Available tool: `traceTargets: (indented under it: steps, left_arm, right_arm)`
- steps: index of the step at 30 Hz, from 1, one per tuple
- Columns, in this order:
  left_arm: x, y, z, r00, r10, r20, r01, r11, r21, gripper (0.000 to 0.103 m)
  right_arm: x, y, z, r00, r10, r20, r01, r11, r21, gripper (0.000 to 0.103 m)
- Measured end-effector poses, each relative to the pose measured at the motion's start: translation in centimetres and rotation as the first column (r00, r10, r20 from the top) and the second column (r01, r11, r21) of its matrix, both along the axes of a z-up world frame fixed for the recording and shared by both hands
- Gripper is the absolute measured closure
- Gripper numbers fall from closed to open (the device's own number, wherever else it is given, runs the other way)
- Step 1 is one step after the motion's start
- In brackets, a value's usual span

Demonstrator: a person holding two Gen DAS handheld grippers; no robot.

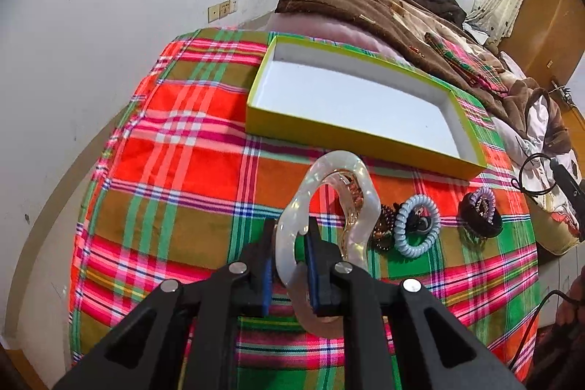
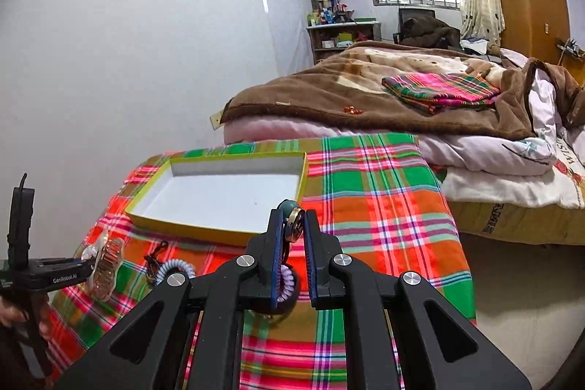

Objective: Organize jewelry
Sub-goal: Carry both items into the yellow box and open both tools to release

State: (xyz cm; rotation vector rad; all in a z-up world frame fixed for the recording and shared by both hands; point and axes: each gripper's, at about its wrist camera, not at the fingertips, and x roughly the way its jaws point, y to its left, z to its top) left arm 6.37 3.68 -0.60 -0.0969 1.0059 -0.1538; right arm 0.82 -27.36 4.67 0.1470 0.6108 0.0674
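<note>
My left gripper (image 1: 290, 236) is shut on a clear, pearly hair claw clip (image 1: 329, 192) and holds it above the plaid cloth, in front of the empty yellow-rimmed box (image 1: 365, 134). It also shows in the right wrist view (image 2: 104, 264). My right gripper (image 2: 292, 222) is shut on a small metal trinket with a teal bead (image 2: 294, 222), just in front of the box (image 2: 219, 227). On the cloth lie a light-blue spiral hair tie (image 1: 416, 225), a brown bead bracelet (image 1: 384, 225) and a dark hair tie with a purple coil (image 1: 480, 212).
The plaid cloth (image 1: 175, 170) covers a small table against a white wall. A bed with brown blankets (image 2: 365, 86) and a folded plaid cloth (image 2: 442, 86) stands behind and to the right. A black cable (image 1: 533, 178) hangs at the right.
</note>
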Motion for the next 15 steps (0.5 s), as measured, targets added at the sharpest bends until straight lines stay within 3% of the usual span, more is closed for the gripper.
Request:
traceTargets:
  steps: [15]
  left_arm:
    - [4.9,-0.7,3.8,0.996,-0.046,0.075,0.047,0.999,-0.009,0.088]
  right_arm:
    - [5.5,2.2,1.7,0.999,0.053,-0.003,-0.053,0.998,0.021,0.092]
